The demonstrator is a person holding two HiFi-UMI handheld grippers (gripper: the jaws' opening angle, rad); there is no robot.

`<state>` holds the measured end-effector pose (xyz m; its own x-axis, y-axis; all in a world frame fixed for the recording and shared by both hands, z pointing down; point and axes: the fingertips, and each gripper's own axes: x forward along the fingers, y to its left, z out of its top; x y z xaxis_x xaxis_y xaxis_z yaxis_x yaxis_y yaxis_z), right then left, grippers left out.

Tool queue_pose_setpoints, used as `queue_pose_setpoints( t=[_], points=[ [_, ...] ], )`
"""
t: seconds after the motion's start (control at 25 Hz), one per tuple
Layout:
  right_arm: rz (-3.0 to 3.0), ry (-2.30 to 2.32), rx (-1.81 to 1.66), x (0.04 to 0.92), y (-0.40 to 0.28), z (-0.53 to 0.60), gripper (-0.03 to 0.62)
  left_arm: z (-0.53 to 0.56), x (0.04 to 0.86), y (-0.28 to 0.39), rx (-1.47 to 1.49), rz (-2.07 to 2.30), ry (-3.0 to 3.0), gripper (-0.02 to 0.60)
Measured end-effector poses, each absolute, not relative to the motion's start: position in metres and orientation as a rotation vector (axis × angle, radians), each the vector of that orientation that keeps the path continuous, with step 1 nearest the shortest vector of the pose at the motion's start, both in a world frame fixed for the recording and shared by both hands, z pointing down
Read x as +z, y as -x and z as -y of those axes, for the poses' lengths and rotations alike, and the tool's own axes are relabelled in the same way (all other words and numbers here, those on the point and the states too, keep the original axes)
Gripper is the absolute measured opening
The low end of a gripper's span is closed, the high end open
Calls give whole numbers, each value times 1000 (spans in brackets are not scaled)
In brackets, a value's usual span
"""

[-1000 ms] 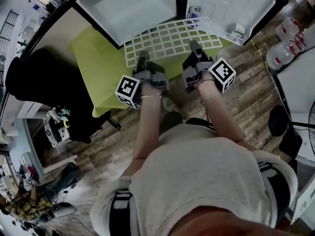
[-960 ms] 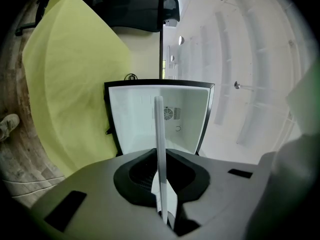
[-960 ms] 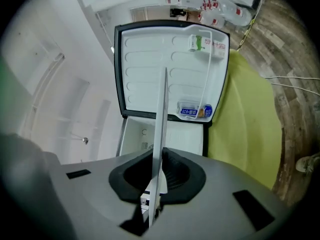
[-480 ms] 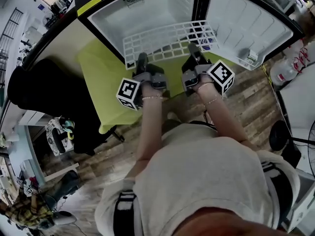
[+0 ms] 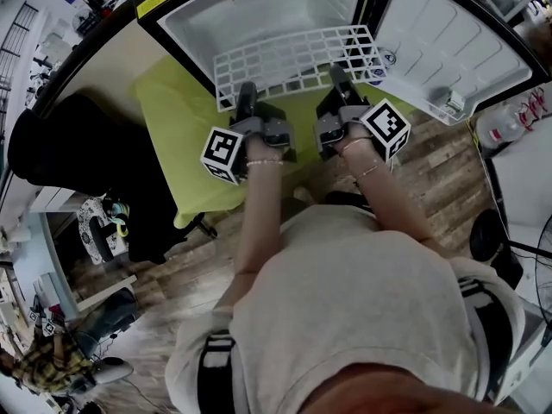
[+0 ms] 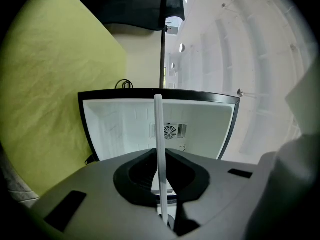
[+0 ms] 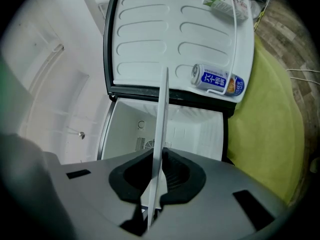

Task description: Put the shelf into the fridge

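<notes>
Green surface (image 5: 181,136) before open fridge (image 5: 250,20). Shelf (image 5: 293,59) level, long axis crosswise, far edge at fridge mouth; left tool (image 5: 246,90), right tool (image 5: 336,73) clamped on near edge.

I note the head view evenly lit and sharp at centre, with heavy barrel bending and darkened corners. The white fridge (image 5: 259,11) interior is brightest, close to washed out, shadows faint. Both gripper views sit inside black circular vignettes; nearest surfaces are soft, the shelf (image 6: 159,134) edge slightly blurred
</notes>
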<state>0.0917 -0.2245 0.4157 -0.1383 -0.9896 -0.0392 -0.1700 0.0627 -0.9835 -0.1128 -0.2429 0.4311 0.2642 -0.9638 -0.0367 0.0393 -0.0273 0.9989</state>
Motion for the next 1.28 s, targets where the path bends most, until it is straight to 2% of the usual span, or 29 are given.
queue_pose_setpoints(
  t=[1.28],
  points=[
    [-1575,1191,-1307,422,-87,262,31,242,443,117,-1137,1049,-1216,29]
  ],
)
